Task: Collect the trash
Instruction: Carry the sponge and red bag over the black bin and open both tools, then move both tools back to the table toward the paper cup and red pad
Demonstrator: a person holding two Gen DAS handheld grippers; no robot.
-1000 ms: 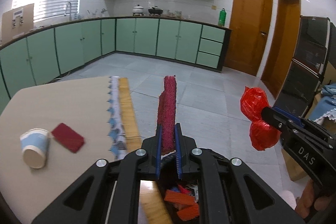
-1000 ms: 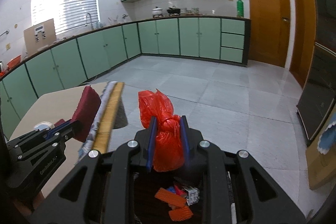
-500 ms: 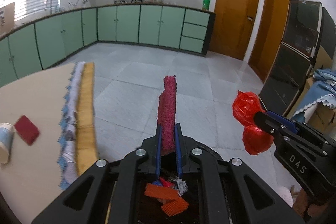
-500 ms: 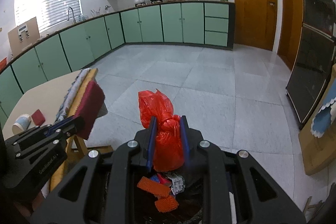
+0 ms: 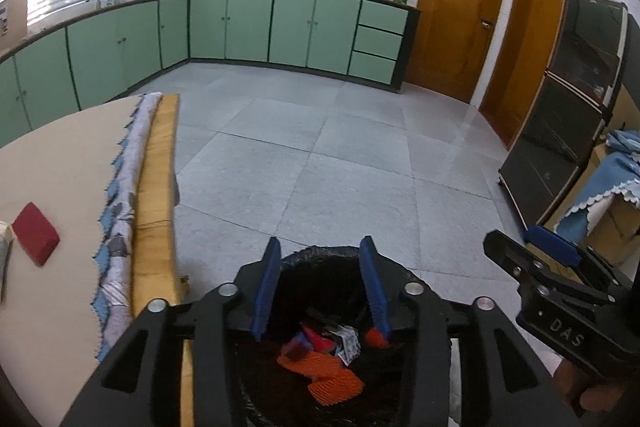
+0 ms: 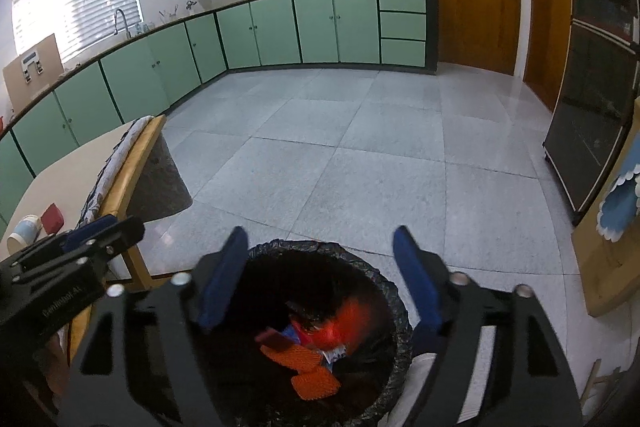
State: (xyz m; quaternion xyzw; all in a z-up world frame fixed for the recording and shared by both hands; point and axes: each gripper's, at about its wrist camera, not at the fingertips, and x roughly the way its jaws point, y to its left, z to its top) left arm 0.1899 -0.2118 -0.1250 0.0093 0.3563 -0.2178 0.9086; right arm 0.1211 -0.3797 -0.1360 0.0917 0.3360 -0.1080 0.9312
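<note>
Both my claws hang over the round bin lined with a black plastic bag (image 6: 394,301), and the risk from here is mostly one of aim: the liner's crinkled rim sits right under my blue pads, so a low pass could snag it and drag the bag off, and a piece that catches that rim could tip onto the pale grey tiled floor (image 5: 360,155). My right gripper (image 6: 320,263) has its jaws opening wide with nothing between them; a blurred red mass (image 6: 338,325) shows below it, among the orange ribbed scraps (image 6: 304,367). My left gripper (image 5: 320,283) is also opening, narrower, and empty. The room is a kitchen with mint-green cabinets (image 5: 248,27) and brown wooden doors (image 5: 456,15). To my left, the beige-topped table (image 5: 60,155) keeps trash I must not forget: a flat dark-red rectangular pad (image 5: 35,233) and a pale blue paper cup (image 6: 23,231) on its side, just beside each other.
</note>
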